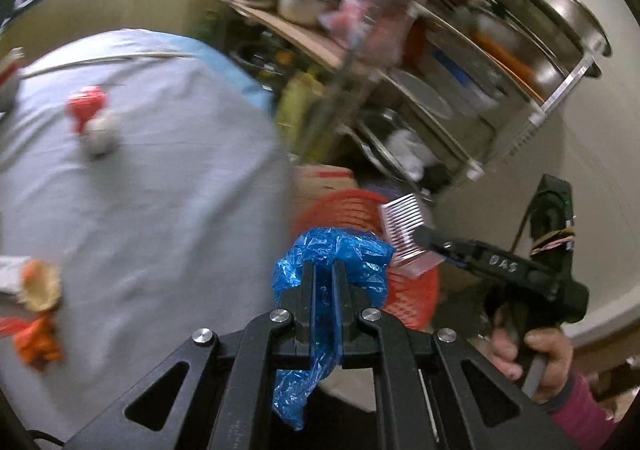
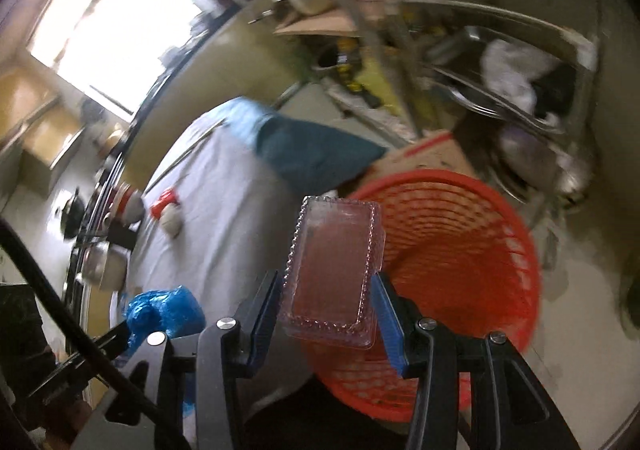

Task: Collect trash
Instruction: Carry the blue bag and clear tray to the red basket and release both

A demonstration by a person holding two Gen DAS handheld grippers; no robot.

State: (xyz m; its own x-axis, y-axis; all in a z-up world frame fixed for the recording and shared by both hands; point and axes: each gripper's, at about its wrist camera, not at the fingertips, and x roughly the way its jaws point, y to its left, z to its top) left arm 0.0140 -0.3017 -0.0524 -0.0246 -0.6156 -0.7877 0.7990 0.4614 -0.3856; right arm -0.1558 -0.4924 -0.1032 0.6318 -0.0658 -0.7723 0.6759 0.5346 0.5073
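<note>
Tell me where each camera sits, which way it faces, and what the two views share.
Left wrist: on the left gripper, looking down along its fingers, shut on a blue plastic bag; the right hand shows.
Right wrist: on the right gripper, looking down along its fingers holding a clear plastic box.
Shared: red basket, grey-clothed table, blue bag, box.

Grey tablecloth [image 1: 160, 189], metal shelf rack [image 1: 460, 89] of pots and plates, cardboard box [image 2: 432, 157], bright window [image 2: 108, 21]
</note>
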